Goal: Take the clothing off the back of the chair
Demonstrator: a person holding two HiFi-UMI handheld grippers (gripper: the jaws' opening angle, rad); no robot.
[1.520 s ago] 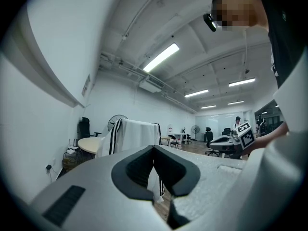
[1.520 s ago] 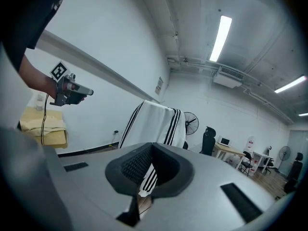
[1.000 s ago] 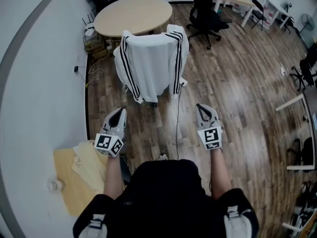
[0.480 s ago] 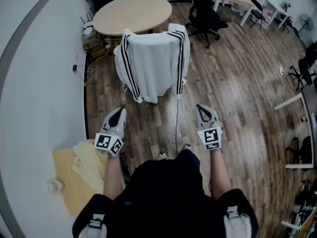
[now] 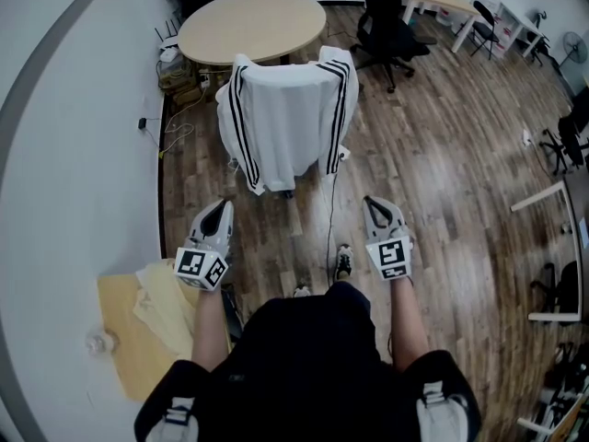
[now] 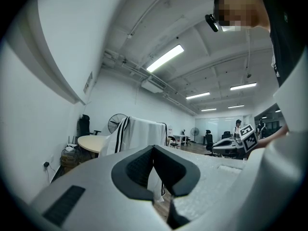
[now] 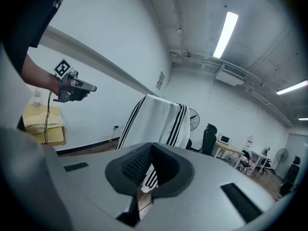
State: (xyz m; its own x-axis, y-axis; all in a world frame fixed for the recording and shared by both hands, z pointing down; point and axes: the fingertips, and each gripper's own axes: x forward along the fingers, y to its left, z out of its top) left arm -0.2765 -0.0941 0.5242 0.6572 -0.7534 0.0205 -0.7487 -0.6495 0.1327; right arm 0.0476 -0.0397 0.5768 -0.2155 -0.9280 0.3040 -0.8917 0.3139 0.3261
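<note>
**Head view.** I hold both grippers out level in front of me. The left gripper and the right gripper both have their jaws pressed together, with nothing in them. The clothing is a white jacket with black stripes. It hangs over the back of the chair, which it almost completely covers. The chair stands ahead of me, well apart from both grippers and just in front of a round desk. A thin cable runs across the wooden floor from the chair toward my feet, between the two grippers.

**Left gripper view.** The jaws meet tip to tip with nothing between them. The jacket shows beyond the tips and is not within reach.

**Right gripper view.** It is the same here: the jaws are together and empty. The jacket's stripes show past the tips, some way off.

**Risks from here.**
- Arriving with the jaws shut would only nudge the cloth, so they must open before contact.
- The cable lies across my path and could catch a foot.
- The jacket sits over both corners of the chair back. Pulling on one side or on a sleeve would likely hang it up there and drag or tilt the chair.
- A shallow pinch on loose fabric may slip.
</note>
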